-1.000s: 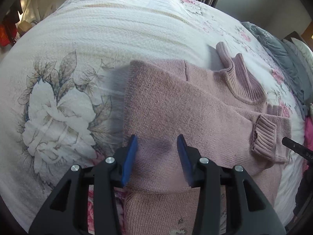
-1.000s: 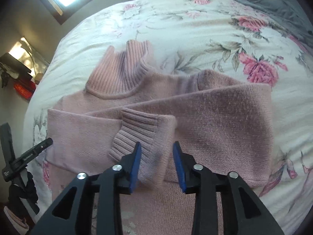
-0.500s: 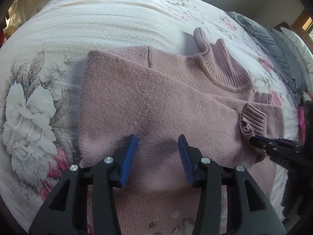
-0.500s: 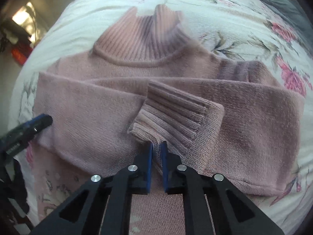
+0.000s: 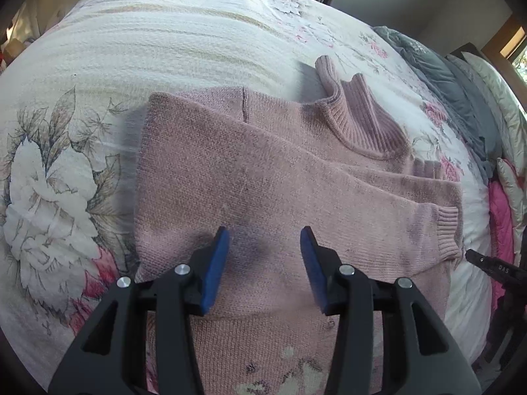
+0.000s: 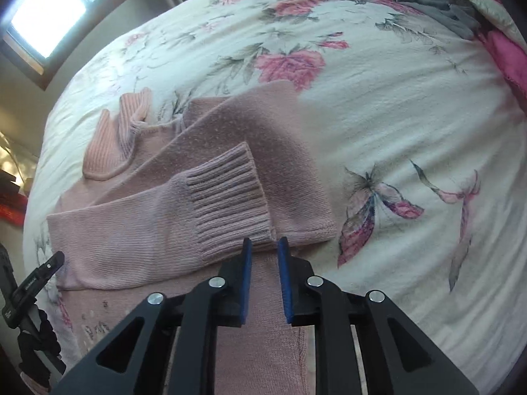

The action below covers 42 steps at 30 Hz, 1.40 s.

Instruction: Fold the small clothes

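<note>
Left claw (image 5: 263, 243) wide over pink sweater (image 5: 280, 181); right claw (image 6: 265, 247) narrow, empty, at cuff (image 6: 227, 194).

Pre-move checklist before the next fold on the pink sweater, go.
1. Sweater lies flat on the floral bedspread: ok.
2. Both sleeves folded across the chest, ribbed cuff on top: ok.
3. Left gripper open, nothing between its fingers: ok.
4. Right gripper holds nothing; jaws narrowly apart just below the cuff edge: ok.
5. Turtleneck collar flat: not ok, it stands up.
6. Hem end ready to grasp: cannot tell, it runs out of view beneath the grippers.
</note>
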### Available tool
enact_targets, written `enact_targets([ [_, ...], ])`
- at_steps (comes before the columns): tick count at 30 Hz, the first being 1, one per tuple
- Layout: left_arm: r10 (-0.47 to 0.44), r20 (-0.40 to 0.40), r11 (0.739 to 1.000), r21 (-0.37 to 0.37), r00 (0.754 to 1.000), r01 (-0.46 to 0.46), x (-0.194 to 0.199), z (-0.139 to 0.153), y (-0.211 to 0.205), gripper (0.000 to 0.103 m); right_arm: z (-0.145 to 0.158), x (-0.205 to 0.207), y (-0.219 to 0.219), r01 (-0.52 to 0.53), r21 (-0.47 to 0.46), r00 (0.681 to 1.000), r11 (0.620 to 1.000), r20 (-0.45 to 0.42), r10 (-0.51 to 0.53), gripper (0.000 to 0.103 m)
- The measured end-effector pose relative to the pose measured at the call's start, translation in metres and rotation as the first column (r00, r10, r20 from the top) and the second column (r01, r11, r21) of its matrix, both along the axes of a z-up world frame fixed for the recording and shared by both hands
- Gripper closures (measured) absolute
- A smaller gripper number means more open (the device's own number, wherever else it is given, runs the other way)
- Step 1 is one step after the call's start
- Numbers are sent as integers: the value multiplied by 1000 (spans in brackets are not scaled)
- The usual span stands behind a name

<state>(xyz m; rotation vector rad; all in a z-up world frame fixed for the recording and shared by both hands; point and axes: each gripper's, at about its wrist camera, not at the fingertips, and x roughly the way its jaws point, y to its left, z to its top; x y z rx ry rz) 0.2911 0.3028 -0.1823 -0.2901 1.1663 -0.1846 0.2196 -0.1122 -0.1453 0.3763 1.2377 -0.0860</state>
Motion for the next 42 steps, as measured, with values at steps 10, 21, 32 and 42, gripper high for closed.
enact_targets([
  [10,-49,-17,990,129,999,51,3,-13,-25,52,-39,40,25,-135,-65,988,989,-85,129,82],
  [21,-58,104,996,72,993,50,41,19,-25,42,2,90,36,-274,66,960,960,75,269,54],
  [32,-102,69,995,14,992,101,177,7,-72,42,-24,234,94,-302,264,953,916,92,288,51],
  [42,-127,-48,991,-38,991,126,217,-34,-92,48,-65,275,112,-268,326,960,906,11,280,48],
])
